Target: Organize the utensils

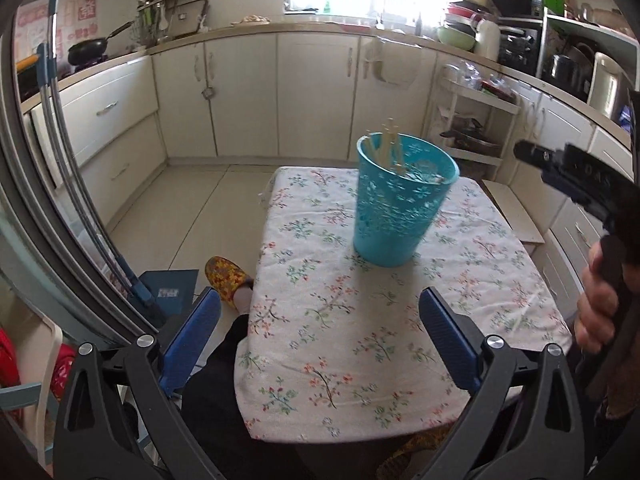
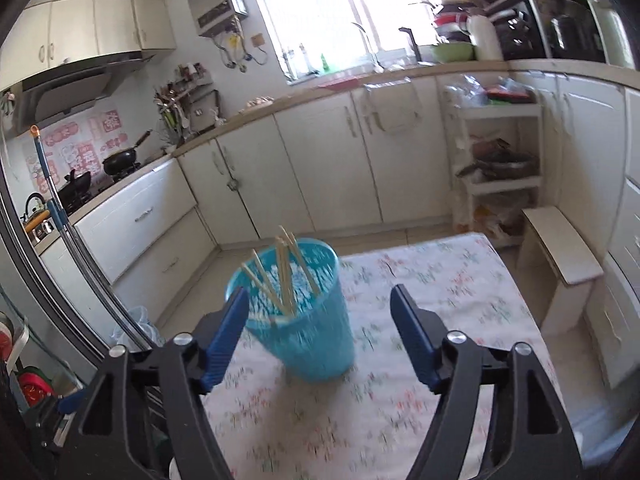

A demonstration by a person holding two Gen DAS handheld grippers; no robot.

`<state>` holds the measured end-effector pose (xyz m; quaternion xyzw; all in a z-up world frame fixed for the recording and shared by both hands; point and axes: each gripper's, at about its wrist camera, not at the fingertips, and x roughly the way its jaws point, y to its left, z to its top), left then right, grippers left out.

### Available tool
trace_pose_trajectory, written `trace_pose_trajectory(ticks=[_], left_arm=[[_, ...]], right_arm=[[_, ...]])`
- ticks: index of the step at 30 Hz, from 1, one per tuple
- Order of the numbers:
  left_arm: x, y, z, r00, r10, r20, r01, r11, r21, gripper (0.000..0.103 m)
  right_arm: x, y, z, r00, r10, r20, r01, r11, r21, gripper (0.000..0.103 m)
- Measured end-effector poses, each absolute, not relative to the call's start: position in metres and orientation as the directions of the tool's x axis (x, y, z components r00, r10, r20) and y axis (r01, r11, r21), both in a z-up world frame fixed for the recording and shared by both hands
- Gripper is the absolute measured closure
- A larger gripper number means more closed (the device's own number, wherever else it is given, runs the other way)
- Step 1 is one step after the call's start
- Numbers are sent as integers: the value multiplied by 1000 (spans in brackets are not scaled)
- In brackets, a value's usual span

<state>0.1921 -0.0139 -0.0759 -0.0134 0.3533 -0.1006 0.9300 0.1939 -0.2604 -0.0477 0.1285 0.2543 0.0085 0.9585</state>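
Observation:
A turquoise perforated plastic bin [image 1: 396, 208] stands upright on a small table with a floral cloth [image 1: 360, 340]. Several pale wooden chopsticks [image 1: 387, 144] lean inside it and stick out above the rim. My left gripper [image 1: 320, 316] is open and empty, low over the table's near left edge, short of the bin. In the right wrist view the bin [image 2: 308, 328] with the chopsticks [image 2: 282, 276] sits just ahead, left of centre. My right gripper [image 2: 318, 312] is open and empty, above the cloth [image 2: 440, 280]. The right gripper's body and the holding hand [image 1: 596, 300] show at the far right.
White kitchen cabinets [image 1: 280, 92] run behind the table. A white shelf trolley [image 1: 472, 120] stands at the back right, a small white stool [image 2: 560, 256] beside the table. A mop handle [image 1: 64, 140] leans at left. A foot in a patterned slipper [image 1: 226, 278] rests on the floor.

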Motion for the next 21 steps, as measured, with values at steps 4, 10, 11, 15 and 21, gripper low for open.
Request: trace_pose_trajectory(ticks=[4, 10, 11, 15, 21], left_arm=[[171, -23, -65, 735, -208, -646, 216, 974, -68, 8], [141, -20, -42, 774, -147, -615, 163, 986, -30, 8], [135, -19, -37, 779, -145, -610, 161, 987, -29, 8], [111, -17, -21, 794, -135, -592, 168, 986, 2, 8], [85, -9, -12, 770, -109, -628, 150, 989, 12, 8]], right_arm=[[161, -259, -47, 857, 64, -511, 84, 962, 261, 21], [115, -235, -31, 875, 53, -481, 90, 959, 270, 10], [108, -230, -28, 877, 54, -477, 85, 960, 266, 9], [82, -212, -20, 886, 73, -458, 53, 965, 256, 7], [37, -194, -11, 908, 77, -413, 36, 965, 260, 7]])
